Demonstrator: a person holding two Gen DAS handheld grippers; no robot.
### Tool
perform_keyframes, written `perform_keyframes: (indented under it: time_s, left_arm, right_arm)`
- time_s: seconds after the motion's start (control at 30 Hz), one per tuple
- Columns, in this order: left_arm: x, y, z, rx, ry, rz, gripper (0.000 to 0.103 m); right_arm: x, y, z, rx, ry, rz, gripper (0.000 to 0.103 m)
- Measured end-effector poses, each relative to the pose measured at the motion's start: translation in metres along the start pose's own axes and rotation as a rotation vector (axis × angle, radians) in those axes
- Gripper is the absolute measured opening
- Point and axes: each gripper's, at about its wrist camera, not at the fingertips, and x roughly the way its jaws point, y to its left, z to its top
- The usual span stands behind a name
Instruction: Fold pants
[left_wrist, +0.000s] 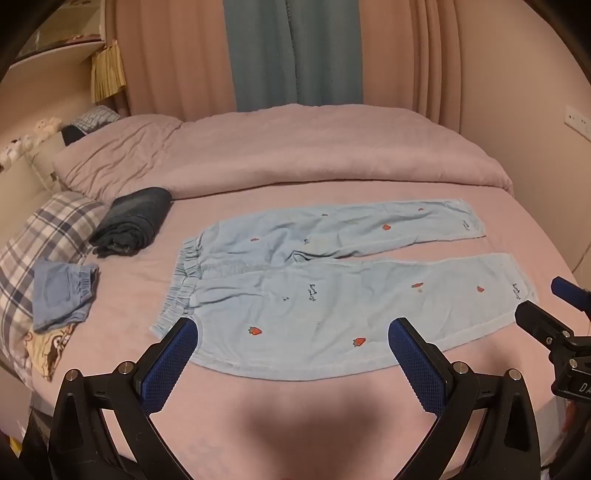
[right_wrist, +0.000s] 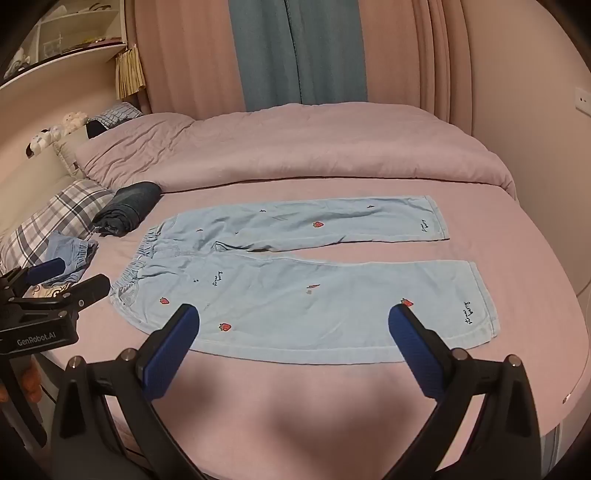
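Pale blue denim-look pants (left_wrist: 332, 288) with little red strawberries lie spread flat on the pink bed (left_wrist: 332, 413), waistband to the left, both legs running out to the right with a strip of sheet showing between them. Nothing is folded yet, so by my read we're right at the start, lining up for the first fold.

Both tools hover above the near edge of the bed. The left hand-held gripper (left_wrist: 291, 354) has its blue pads spread wide, nothing between them, aimed down toward the waist end of the near leg. The right hand-held gripper (right_wrist: 293, 341) is just as wide and just as empty, over the near leg toward the cuff.

Next move, I'd say: drop onto the near leg's edge, one tool by the waistband and one by the hem, pinch, and carry that leg over onto the far one. Grabbing a single layer could leave it lopsided.

Containers? None in sight. A rolled dark garment (left_wrist: 133, 221) and a small blue garment (left_wrist: 62, 295) sit loose by the plaid pillow (left_wrist: 48, 229).
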Motion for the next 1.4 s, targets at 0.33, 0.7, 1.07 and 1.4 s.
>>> perform_keyframes:
  time_s: [0.33,0.7,1.07,1.4]
  left_arm:
    - [-0.001,0.004,0.005,0.001,-0.004,-0.017,0.103]
    - [-0.003,0.002,0.001,0.003,-0.016,-0.012,0.103]
    - [-0.003,0.003,0.001,-0.002,-0.012,-0.015,0.103]
    - [-0.004,0.003,0.0,-0.001,-0.01,-0.017,0.103]
  right_arm:
    - [-0.003,0.001,0.001,-0.006,-0.005,-0.007,0.103]
    - [-0.004,0.001,0.001,-0.011,-0.007,-0.004,0.103]
    - [-0.002,0.006,0.003,-0.023,-0.004,-0.005,0.103]
    - [-0.003,0.007,0.003,-0.02,-0.005,-0.006,0.103]
